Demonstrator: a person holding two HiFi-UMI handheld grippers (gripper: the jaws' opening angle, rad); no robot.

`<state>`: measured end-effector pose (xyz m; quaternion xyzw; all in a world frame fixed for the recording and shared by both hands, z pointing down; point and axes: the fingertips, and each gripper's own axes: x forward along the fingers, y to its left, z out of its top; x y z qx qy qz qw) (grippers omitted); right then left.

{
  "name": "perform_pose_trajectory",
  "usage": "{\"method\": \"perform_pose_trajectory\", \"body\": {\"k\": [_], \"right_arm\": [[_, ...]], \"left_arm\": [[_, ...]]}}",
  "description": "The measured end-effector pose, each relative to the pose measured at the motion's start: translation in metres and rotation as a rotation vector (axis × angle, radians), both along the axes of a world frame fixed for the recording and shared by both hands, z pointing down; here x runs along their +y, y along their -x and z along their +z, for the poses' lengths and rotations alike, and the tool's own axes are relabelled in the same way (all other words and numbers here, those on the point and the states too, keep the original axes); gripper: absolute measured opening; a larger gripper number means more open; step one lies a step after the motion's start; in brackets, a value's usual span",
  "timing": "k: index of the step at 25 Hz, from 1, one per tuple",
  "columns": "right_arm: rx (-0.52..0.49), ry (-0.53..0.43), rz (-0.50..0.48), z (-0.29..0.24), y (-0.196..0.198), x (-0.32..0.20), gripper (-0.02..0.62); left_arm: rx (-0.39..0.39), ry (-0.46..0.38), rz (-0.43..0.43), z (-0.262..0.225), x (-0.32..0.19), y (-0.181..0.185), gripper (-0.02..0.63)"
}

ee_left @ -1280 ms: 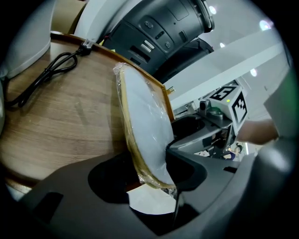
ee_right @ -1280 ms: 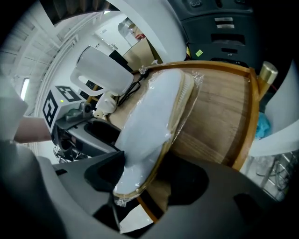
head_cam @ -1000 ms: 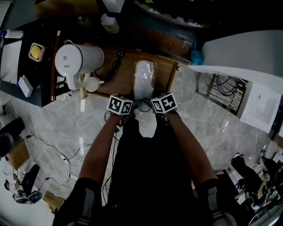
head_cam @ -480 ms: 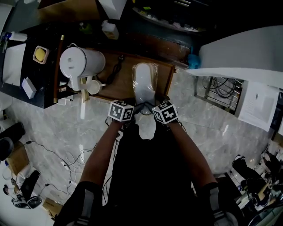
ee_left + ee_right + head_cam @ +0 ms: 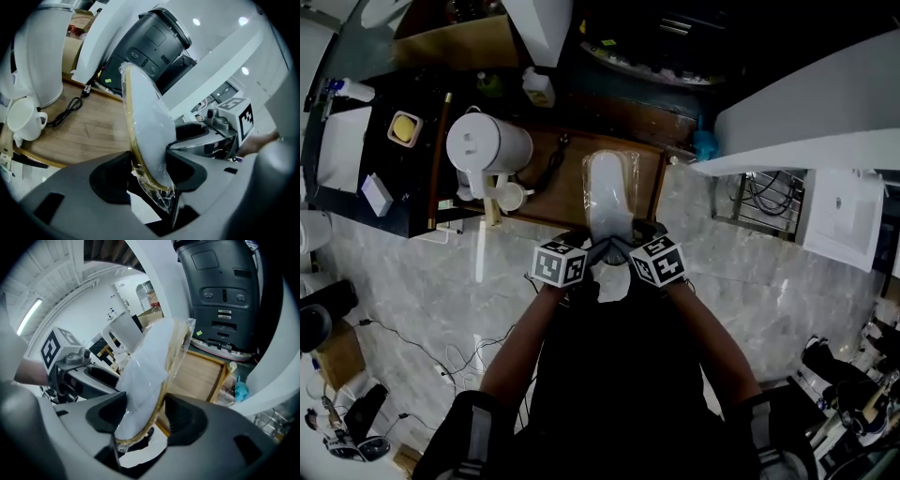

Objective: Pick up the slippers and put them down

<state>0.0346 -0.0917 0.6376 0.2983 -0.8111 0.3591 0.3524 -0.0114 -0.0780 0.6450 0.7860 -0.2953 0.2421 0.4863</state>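
A pair of white slippers (image 5: 609,192) in a clear plastic wrap hangs over the wooden low table (image 5: 546,178), standing on edge. Both grippers hold its near end from opposite sides. My left gripper (image 5: 594,249) is shut on the slippers (image 5: 146,126), its pads (image 5: 111,180) pressed against the flat faces. The right gripper (image 5: 626,247) is shut on the same slippers (image 5: 149,365) from the other side. Each gripper shows in the other's view: the right gripper (image 5: 206,137) and the left gripper (image 5: 77,376). The far end of the pack points away and upward.
A white kettle (image 5: 487,148) and a white cup (image 5: 514,195) stand on the table's left, with a black cable (image 5: 555,155) beside them. A black machine (image 5: 157,40) rises behind the table. Loose cables lie on the marble floor (image 5: 441,281).
Both grippers have risen together with the slippers, lifting the pack off the wooden table. The hands stay close side by side.
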Motion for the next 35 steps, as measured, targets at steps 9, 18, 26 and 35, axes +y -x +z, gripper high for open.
{"method": "perform_pose_trajectory", "body": {"k": [9,18,26,35], "right_arm": [[-0.054,-0.023,0.11,-0.05,0.001,0.038,0.264],[-0.084,-0.101,0.13,-0.086,0.013,0.046,0.264],[-0.124,-0.174,0.147,-0.119,0.024,0.049,0.264],[-0.143,-0.234,0.18,-0.132,0.034,0.061,0.263]], "left_arm": [[0.055,-0.052,0.059,-0.051,0.032,0.002,0.233],[0.059,-0.143,0.112,-0.089,0.038,0.015,0.233],[0.073,-0.228,0.12,-0.124,0.038,0.026,0.233],[0.033,-0.322,0.159,-0.138,0.048,0.038,0.232]]}}
